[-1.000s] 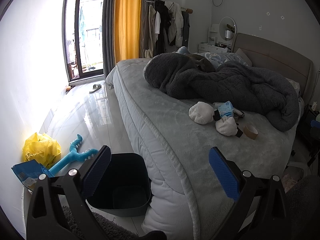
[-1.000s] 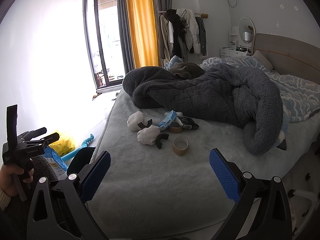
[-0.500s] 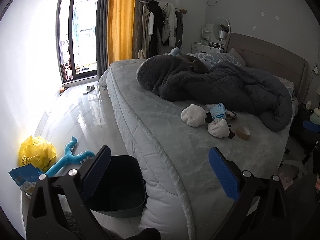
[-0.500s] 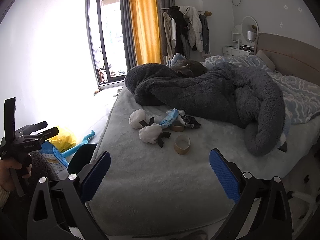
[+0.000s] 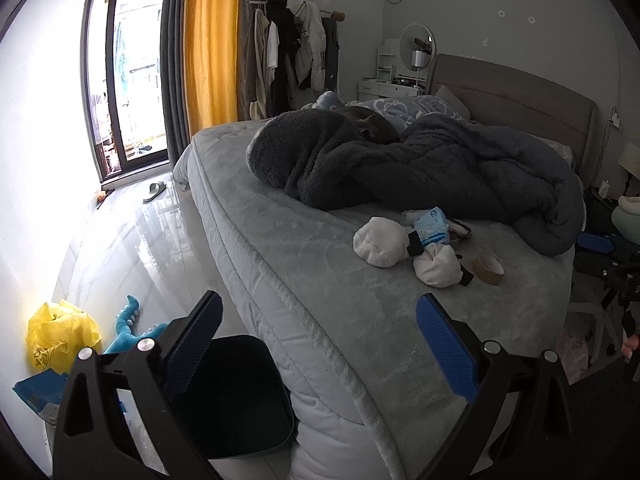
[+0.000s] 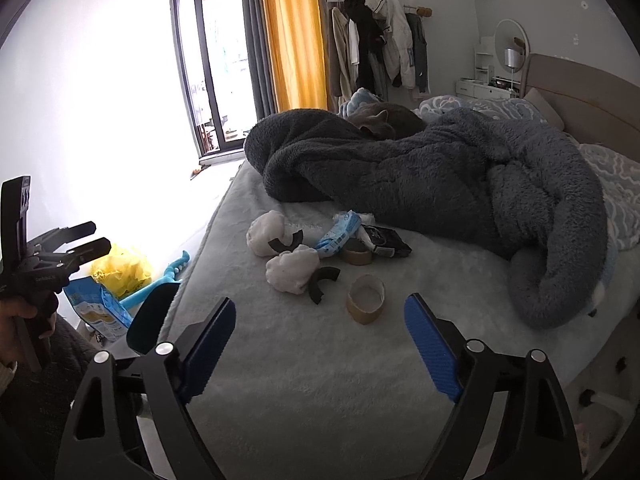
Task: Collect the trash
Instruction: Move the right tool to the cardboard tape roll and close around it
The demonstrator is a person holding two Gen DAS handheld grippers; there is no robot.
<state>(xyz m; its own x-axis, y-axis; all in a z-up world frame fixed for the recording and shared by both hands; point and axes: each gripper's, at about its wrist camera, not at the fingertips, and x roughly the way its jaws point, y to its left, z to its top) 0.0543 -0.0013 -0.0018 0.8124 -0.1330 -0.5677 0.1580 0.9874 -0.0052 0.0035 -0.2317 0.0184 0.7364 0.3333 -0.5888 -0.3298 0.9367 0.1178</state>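
Trash lies in a cluster on the grey bed: two white crumpled wads [image 6: 292, 270] [image 6: 266, 232], a blue-and-white packet [image 6: 338, 232], a black wrapper [image 6: 386, 240], a cardboard tape roll [image 6: 366, 300] and a second roll [image 6: 356, 254] behind it. The left wrist view shows the same wads [image 5: 380, 240] and roll [image 5: 488, 270]. My right gripper [image 6: 318, 312] hovers just short of the near roll; its jaws are closing with nothing between them. My left gripper [image 5: 318, 302] stands open and empty at the bed's corner, above a dark bin [image 5: 240, 392] on the floor.
A dark fleece blanket [image 6: 420, 176] with a grey cat [image 6: 384, 118] on it fills the bed's far half. On the floor by the wall lie a yellow bag [image 5: 62, 332], a blue toy [image 5: 132, 330] and a blue packet [image 6: 94, 308]. A person's hand [image 6: 20, 316] holds the left gripper.
The right gripper's jaws have narrowed and it has moved closer to the trash on the bed. The left gripper has shifted a little along the bed's corner, still open.
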